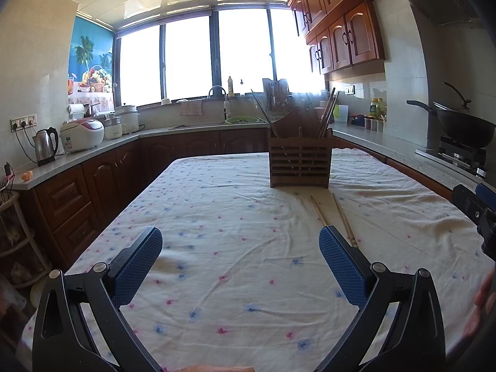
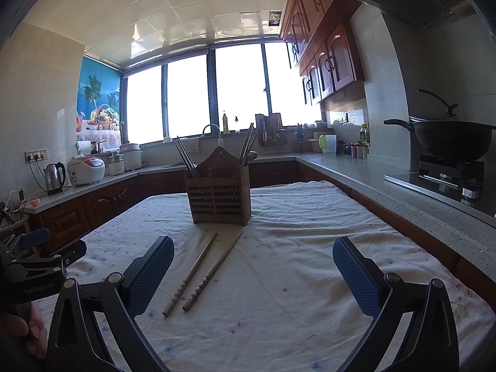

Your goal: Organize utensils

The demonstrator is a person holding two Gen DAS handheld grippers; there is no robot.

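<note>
A brown slatted wooden utensil holder (image 1: 299, 161) (image 2: 218, 198) stands upright on the table, with several chopsticks leaning out of it. Two wooden chopsticks (image 2: 203, 274) lie side by side on the tablecloth in front of the holder; in the left wrist view the pair of chopsticks (image 1: 336, 217) lies just beyond my right fingertip. My left gripper (image 1: 240, 257) is open and empty above the cloth. My right gripper (image 2: 252, 266) is open and empty, with the chopsticks lying between its fingers, nearer the left one.
The table carries a white flowered tablecloth (image 1: 232, 217). Counters run around it: a kettle (image 1: 46, 145) and rice cooker (image 1: 82, 135) on the left, a sink at the back, a black wok (image 2: 449, 139) on a stove at the right.
</note>
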